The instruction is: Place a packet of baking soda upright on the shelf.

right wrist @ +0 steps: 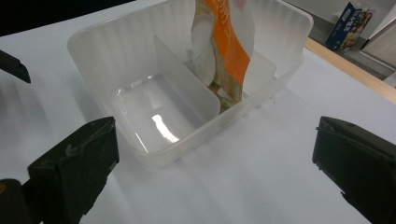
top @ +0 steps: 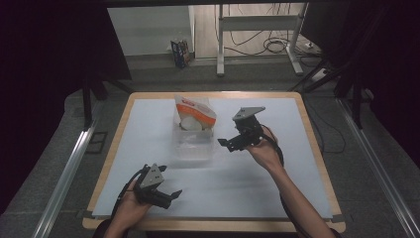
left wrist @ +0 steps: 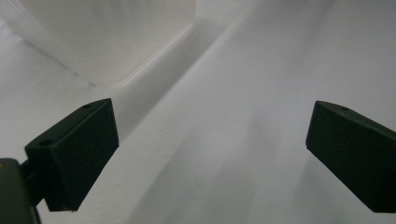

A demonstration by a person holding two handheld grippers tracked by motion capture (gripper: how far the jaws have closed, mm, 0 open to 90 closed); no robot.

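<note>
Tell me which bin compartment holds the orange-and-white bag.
The far compartment of the clear bin, beyond the divider; the orange-and-white bag stands in it. The near compartment is empty.

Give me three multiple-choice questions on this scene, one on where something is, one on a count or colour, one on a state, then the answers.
1. Where does the packet stand?
A. In the far compartment of the bin
B. In the near compartment
C. On the table beside the bin

2. How many compartments does the bin's divider make?
A. One
B. Two
C. Four

3. How are the right tongs?
A. Shut on the packet
B. Shut on the bin's rim
C. Open, holding nothing

Answers:
1. A: the right gripper view shows the orange and white packet behind the divider, with the near compartment empty.
2. B: a single divider crosses the bin.
3. C: their jaws stand wide apart short of the bin, nothing between them.
</note>
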